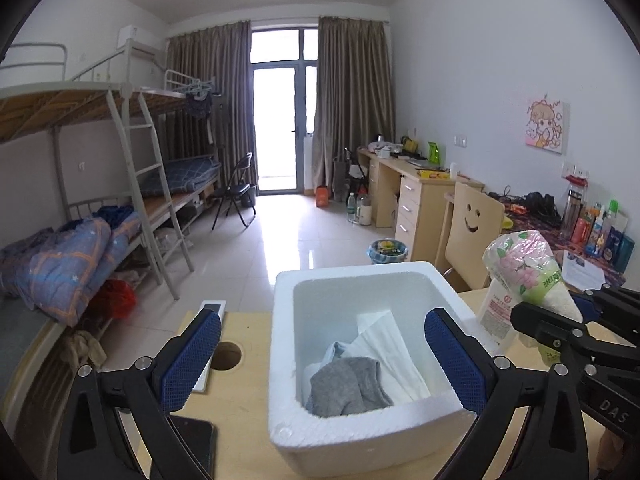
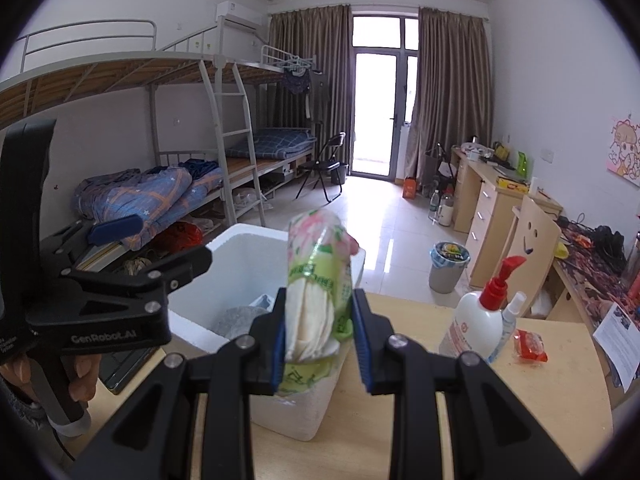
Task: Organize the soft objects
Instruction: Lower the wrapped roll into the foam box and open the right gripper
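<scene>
1. Here, low in the left wrist view, the left gripper [image 1: 322,354] stands wide apart and holds nothing, its blue pads [image 1: 192,354] on either side of a white foam box [image 1: 352,432].
2. The foam box sits on a pale wooden table [image 1: 248,412] at lower centre of that view; inside it lie a grey cloth [image 1: 348,388] and a folded white cloth [image 1: 388,348], the grey one overlapping the white one's lower left edge.
3. At the lower middle of the right wrist view, the right gripper [image 2: 320,338] is clamped on a floral plastic pack [image 2: 320,272] of white soft sheets, which stands upright and rises above the fingers.
4. In that view the pack appears over the box's right-hand rim; whether it touches the rim cannot be told.
5. At lower right of the right wrist view a white pump bottle [image 2: 480,320] with a red top stands on the table, a small red packet [image 2: 530,346] just beside it.
6. A dark phone [image 1: 196,444] lies on the table at lower left of the left wrist view.
</scene>
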